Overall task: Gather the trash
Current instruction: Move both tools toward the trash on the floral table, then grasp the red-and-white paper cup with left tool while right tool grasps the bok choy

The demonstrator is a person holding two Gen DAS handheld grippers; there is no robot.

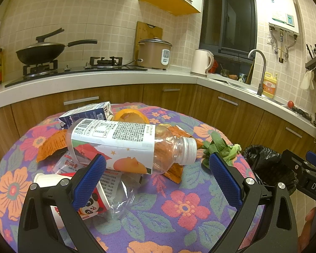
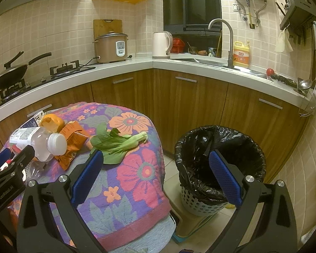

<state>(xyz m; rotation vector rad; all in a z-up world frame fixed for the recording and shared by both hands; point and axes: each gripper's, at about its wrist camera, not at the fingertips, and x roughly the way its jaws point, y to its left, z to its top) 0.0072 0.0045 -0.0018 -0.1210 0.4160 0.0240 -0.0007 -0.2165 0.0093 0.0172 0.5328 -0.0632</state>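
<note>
Trash lies heaped on a table with a floral cloth (image 1: pixel 179 206): a clear plastic bottle (image 1: pixel 126 143) on its side, a blue carton (image 1: pixel 88 113), orange peel (image 1: pixel 130 116), orange wrappers (image 1: pixel 50 145), a red-and-white cup (image 1: pixel 90 202) and a leafy green (image 1: pixel 221 147). My left gripper (image 1: pixel 158 181) is open, just short of the bottle. My right gripper (image 2: pixel 155 175) is open and empty, spanning the table's right edge and the black-lined bin (image 2: pixel 219 164) on the floor. The green (image 2: pixel 118 145) lies just beyond its left finger.
An L-shaped kitchen counter (image 2: pixel 158 65) with wooden cabinets runs behind the table, carrying a wok, rice cooker (image 2: pixel 111 46), kettle and sink. The bin stands on a low step beside the table. The other gripper (image 1: pixel 305 168) shows at the left wrist view's right edge.
</note>
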